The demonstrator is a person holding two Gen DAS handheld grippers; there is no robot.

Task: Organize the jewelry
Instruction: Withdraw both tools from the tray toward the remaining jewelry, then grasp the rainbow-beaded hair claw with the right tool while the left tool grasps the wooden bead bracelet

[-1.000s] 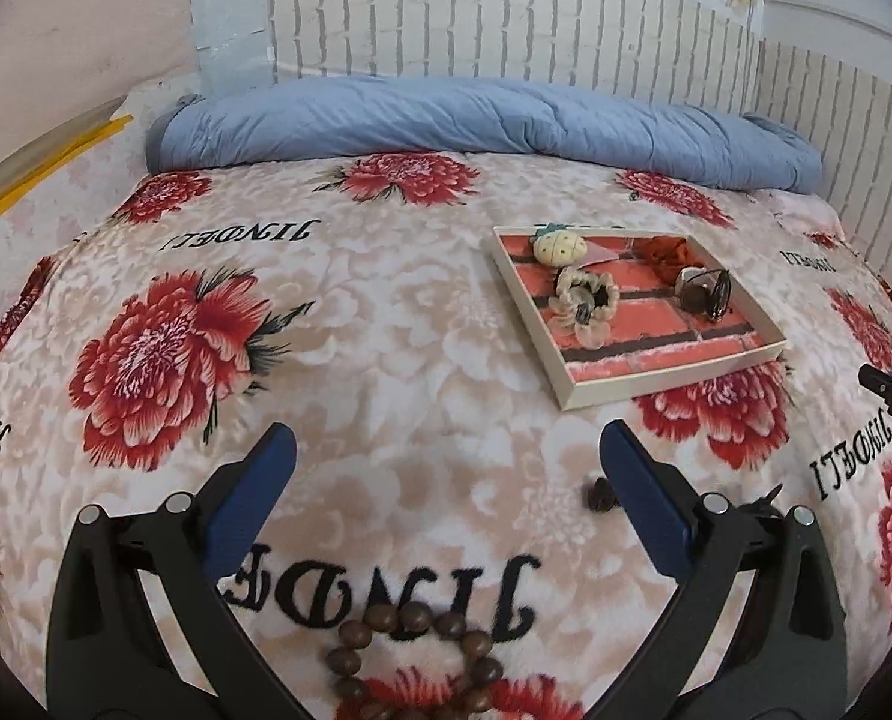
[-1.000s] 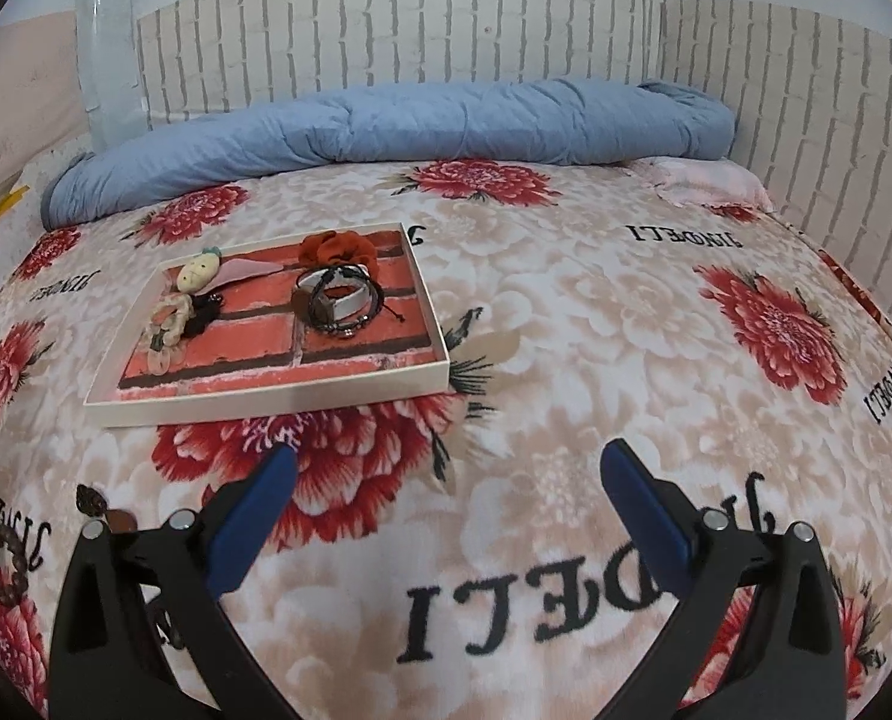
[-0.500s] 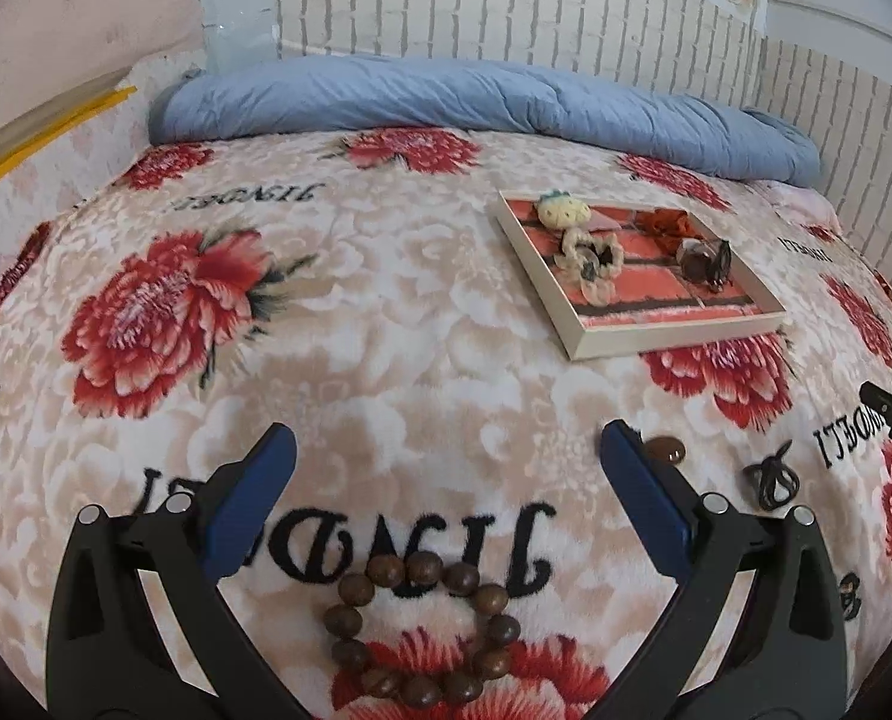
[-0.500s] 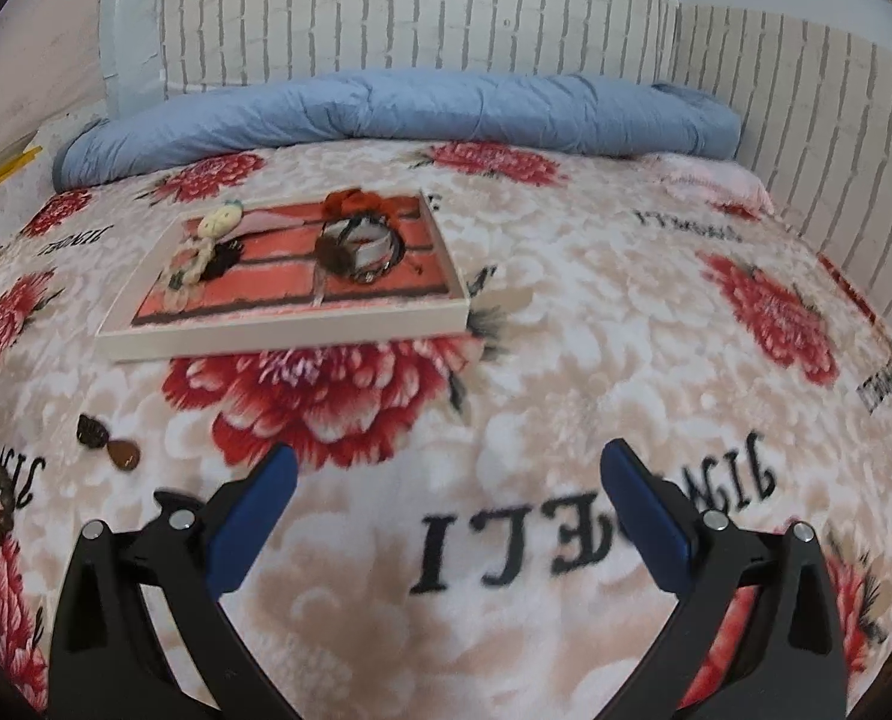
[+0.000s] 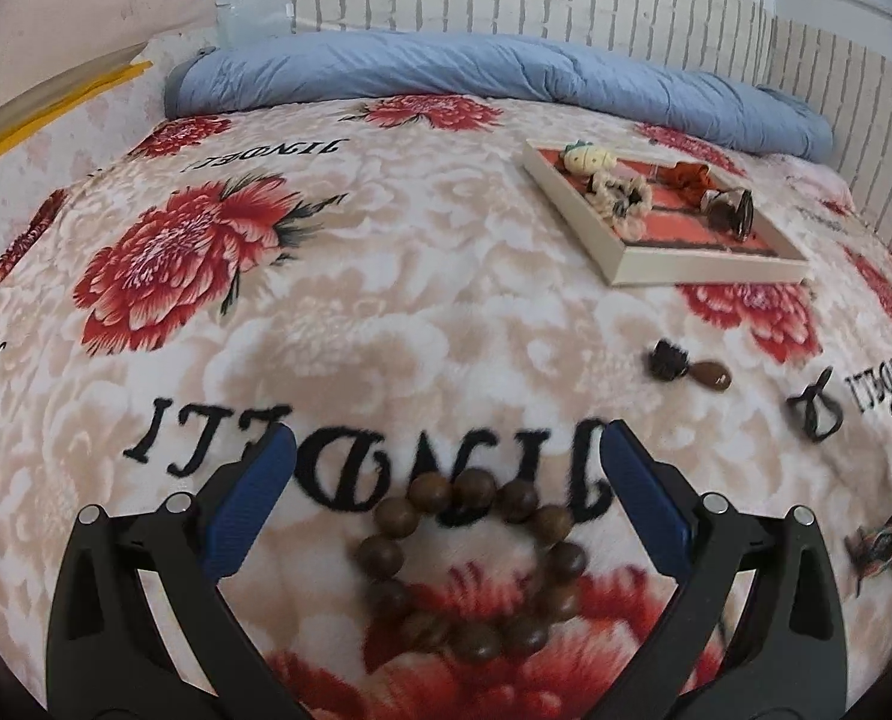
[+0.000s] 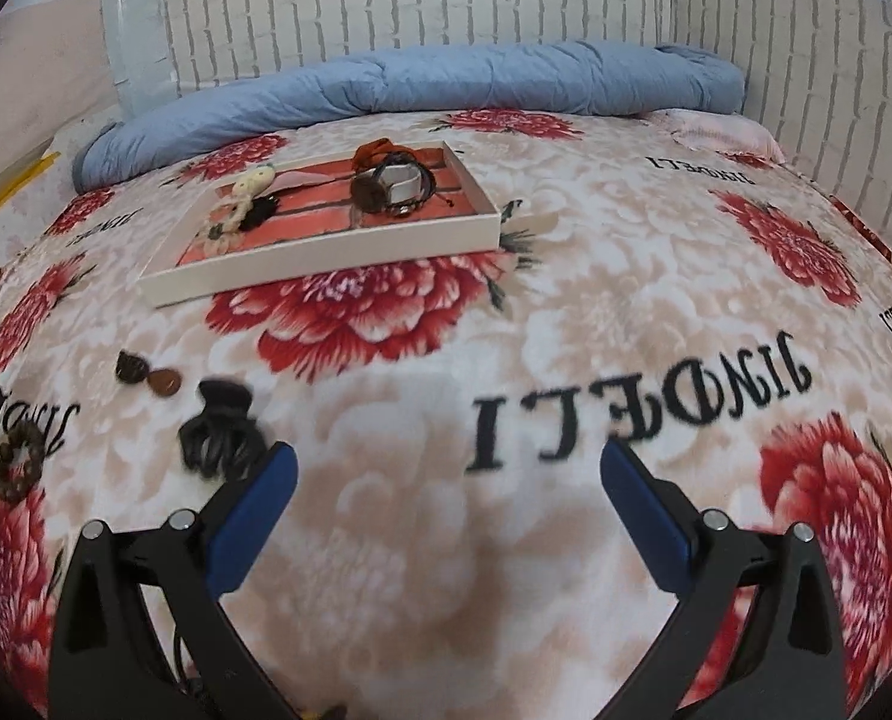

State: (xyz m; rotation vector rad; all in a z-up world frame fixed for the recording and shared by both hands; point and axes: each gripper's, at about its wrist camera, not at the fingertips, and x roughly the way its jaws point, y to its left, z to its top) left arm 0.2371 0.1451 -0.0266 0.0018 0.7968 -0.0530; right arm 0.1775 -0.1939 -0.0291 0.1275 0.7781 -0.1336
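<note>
Step in hand, likely: pickup of bracelet (image 5: 470,564) — left gripper (image 5: 446,480) wide, straddling. Right gripper (image 6: 446,480) wide, empty. Next: close, carry to tray (image 5: 704,267).

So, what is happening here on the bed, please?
A person holds a gripper in each hand and is sorting jewelry into a shallow tray on a floral blanket. The left gripper is open, over a wooden bead bracelet not yet grasped. The right gripper is open and empty, beside a black hair claw. Several pieces already lie in the tray; others remain loose on the blanket.
</note>
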